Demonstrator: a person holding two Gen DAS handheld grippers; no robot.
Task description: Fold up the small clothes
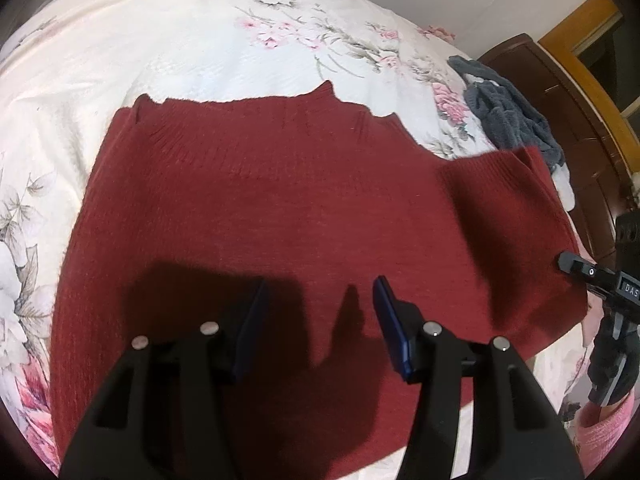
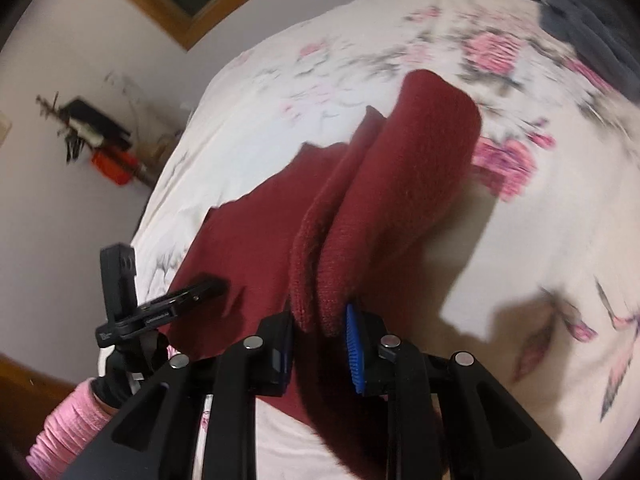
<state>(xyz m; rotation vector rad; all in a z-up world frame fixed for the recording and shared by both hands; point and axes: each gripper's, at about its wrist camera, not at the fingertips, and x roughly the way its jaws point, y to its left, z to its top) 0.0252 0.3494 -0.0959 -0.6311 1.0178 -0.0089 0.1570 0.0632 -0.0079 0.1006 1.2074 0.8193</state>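
A dark red knit sweater point(image 1: 280, 208) lies spread on the floral bedspread point(image 1: 180, 40). My left gripper point(image 1: 320, 284) hovers open just above its lower middle, with nothing between the blue pads. The right gripper point(image 2: 320, 318) is shut on a folded sleeve end of the sweater point(image 2: 400, 184) and holds it lifted off the bed. In the left wrist view the right gripper point(image 1: 568, 262) shows at the sweater's right edge, where the raised cloth point(image 1: 500, 188) bulges up. In the right wrist view the left gripper point(image 2: 208, 286) sits over the sweater's flat part.
A grey garment point(image 1: 508, 112) lies bunched on the bed beyond the sweater's right side. A dark wooden headboard point(image 1: 560, 92) borders the bed there. A gloved hand with a pink sleeve point(image 2: 68, 420) holds the left tool. Black and orange items point(image 2: 104, 148) lie on the floor.
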